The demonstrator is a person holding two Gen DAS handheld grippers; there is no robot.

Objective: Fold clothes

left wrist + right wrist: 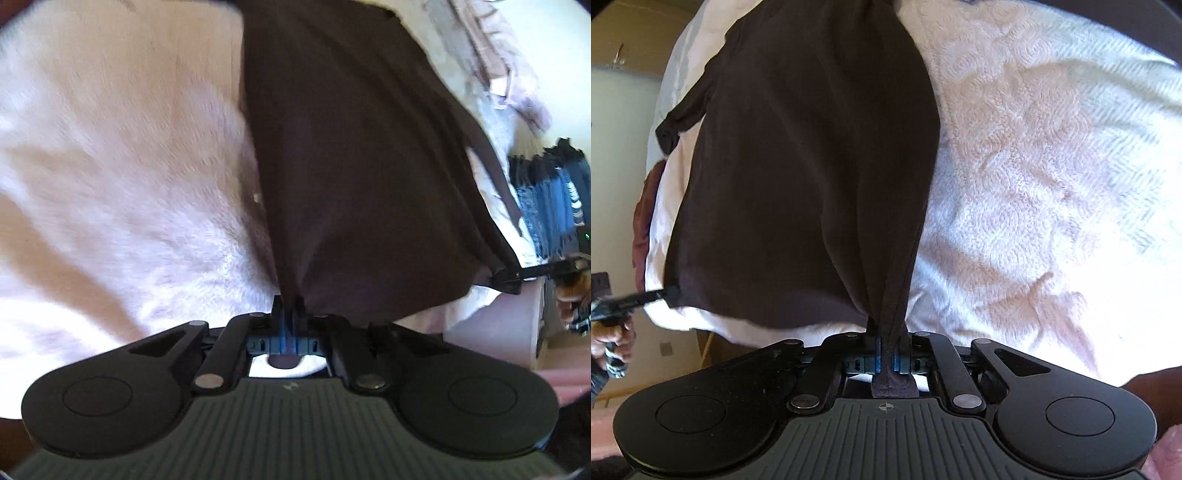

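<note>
A dark brown garment (362, 166) is stretched out above a white fluffy bedspread (122, 177). My left gripper (288, 310) is shut on one corner of its hem, and the cloth fans away from the jaws. My right gripper (886, 343) is shut on the other hem corner, with a tail of the garment (812, 166) bunched between the jaws. Each gripper shows in the other's view: the right one at the garment's far corner (517, 275), the left one at the left edge (646, 295). A sleeve (670, 131) hangs out at the left.
The white bedspread (1052, 184) covers the bed under the garment. A pinkish cloth (509, 74) lies at the far right of the bed. A stack of dark and blue folded clothes (550, 203) sits to the right. A wall and floor show beyond the bed edge (613, 166).
</note>
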